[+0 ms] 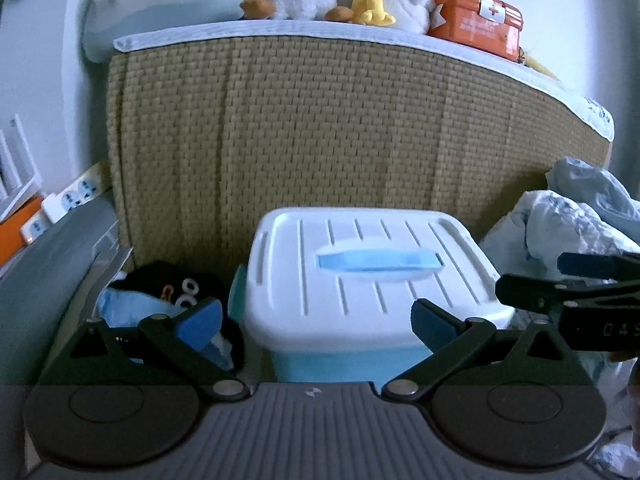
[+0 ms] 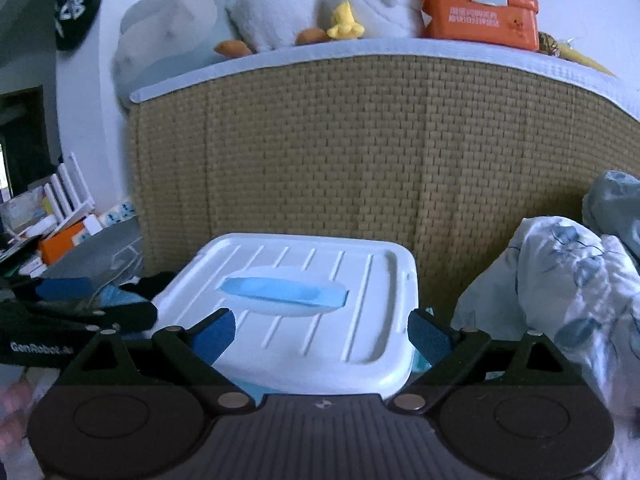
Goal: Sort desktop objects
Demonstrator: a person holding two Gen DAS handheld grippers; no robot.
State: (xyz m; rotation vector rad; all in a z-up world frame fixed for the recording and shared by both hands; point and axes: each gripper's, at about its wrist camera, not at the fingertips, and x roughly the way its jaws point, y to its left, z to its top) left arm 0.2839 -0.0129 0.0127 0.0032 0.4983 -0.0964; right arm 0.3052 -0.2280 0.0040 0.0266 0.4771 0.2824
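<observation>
- Both jaws wide, nothing held: your left gripper (image 1: pixel 316 322) and right gripper (image 2: pixel 320 338) each gape around empty air.
- Storage box (image 1: pixel 360 280) with white lid sits at 12 o'clock from both grippers, just beyond the pads and closed.
- Lid handle (image 2: pixel 284 292), light blue, runs 9-to-3 across your right view; this long axis lies crosswise to the fingers.
- Right gripper looks nearer: its pads flank the lid's near edge, handle dead ahead. Left one sits off toward the box's 9 o'clock side.
- My guess: the handle is the next target, so you'd rotate or come from above.
- Black pouch (image 1: pixel 168 284) lies at 10 o'clock in the left view, beside the box.
- Orange first-aid case (image 2: pixel 480 10) at 1 o'clock, up on the wicker unit (image 2: pixel 360 152): red cross label, its printed lines too small to read.
- "GenRobot.ai" reads on the left gripper's body in the right view.
</observation>
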